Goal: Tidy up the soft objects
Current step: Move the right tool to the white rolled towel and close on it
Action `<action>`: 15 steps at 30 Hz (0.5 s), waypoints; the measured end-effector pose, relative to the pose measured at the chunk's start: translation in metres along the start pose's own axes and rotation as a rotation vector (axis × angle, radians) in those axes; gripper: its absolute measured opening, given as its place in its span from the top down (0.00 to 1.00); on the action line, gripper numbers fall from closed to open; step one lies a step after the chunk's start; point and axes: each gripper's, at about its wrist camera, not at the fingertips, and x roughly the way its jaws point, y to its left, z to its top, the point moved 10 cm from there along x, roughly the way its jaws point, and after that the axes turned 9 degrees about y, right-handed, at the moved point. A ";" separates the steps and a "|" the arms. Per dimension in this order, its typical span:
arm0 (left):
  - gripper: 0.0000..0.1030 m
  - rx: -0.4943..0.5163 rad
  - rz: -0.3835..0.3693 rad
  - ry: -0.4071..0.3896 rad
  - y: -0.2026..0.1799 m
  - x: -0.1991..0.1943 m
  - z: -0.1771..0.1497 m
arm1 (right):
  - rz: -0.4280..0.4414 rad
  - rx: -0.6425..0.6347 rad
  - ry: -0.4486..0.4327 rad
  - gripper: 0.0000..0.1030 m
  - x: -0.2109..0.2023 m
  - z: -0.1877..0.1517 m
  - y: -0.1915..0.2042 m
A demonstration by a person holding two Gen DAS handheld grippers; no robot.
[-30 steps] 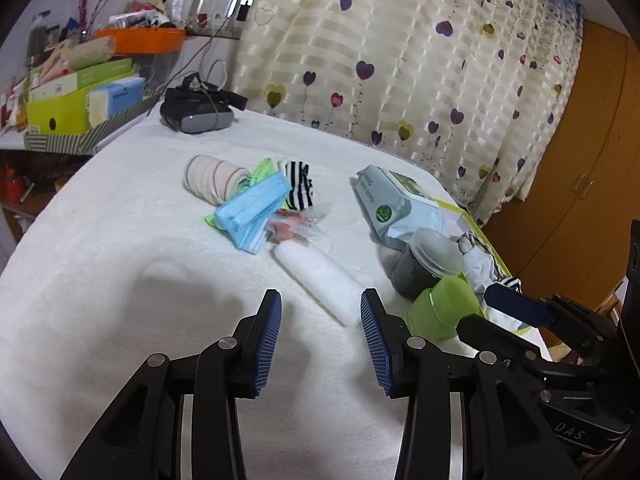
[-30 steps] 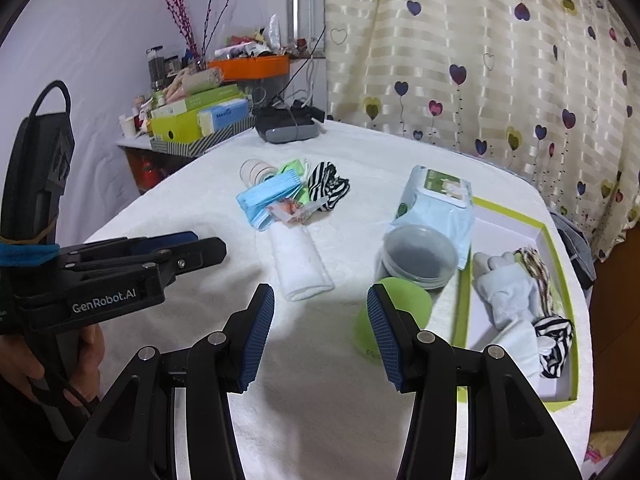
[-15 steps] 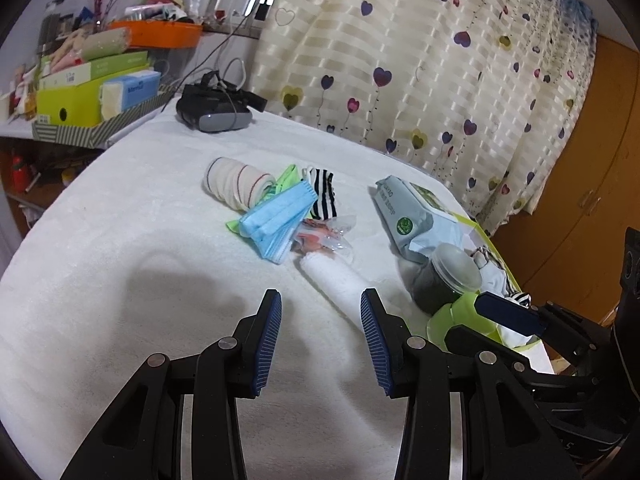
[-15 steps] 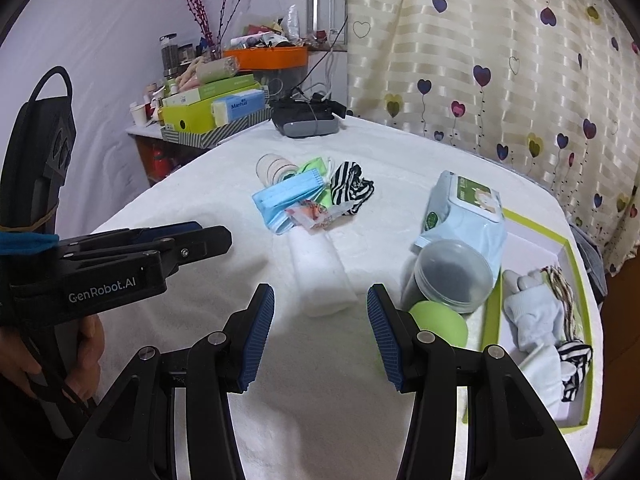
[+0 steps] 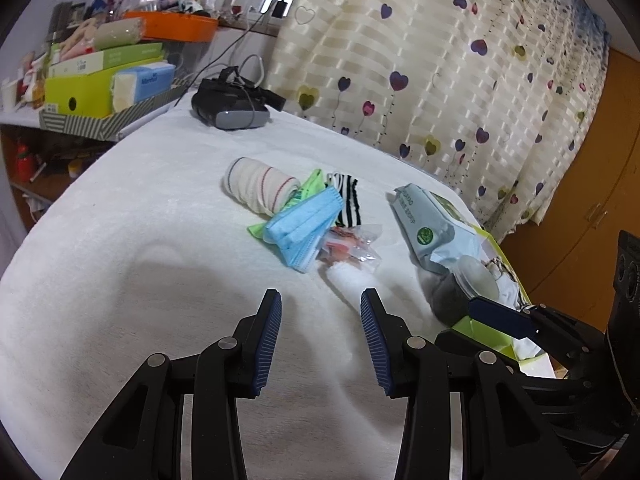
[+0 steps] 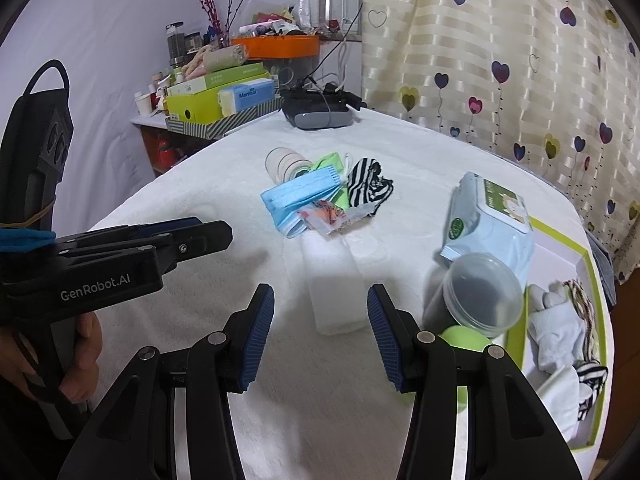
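Just ahead of your right gripper (image 6: 320, 320), a rolled white towel (image 6: 332, 280) lies on the white table cover (image 6: 200, 184), its near end level with the gap between the blue pads, touching neither. Your jaws stand apart and hold nothing. Beyond the towel sits the pile: blue face masks (image 6: 296, 200), a clear packet (image 6: 336, 216), a striped sock (image 6: 368, 184) and a rolled cloth (image 6: 284, 162). To the right of your gripper are a wet-wipes pack (image 6: 492, 220), a clear lidded tub (image 6: 480, 300), a green ball (image 6: 464, 340) and the green-rimmed box (image 6: 588, 280) with socks (image 6: 560, 336) in it. Your left gripper (image 5: 320, 336) also stands apart and empty, the towel ahead and slightly right of it. "GenRobot.AI" reads on its side; a blue box on the shelf reads roughly "Mannual". Both grippers tilt downward at the table; your left hand (image 6: 80, 360) wraps the handle.
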 end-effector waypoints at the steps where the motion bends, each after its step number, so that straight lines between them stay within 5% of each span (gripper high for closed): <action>1: 0.61 -0.002 0.000 0.000 0.002 0.000 0.001 | 0.001 -0.002 0.003 0.52 0.002 0.001 0.000; 15: 0.61 -0.022 0.005 -0.002 0.015 0.003 0.004 | 0.012 -0.010 0.040 0.52 0.026 0.006 0.005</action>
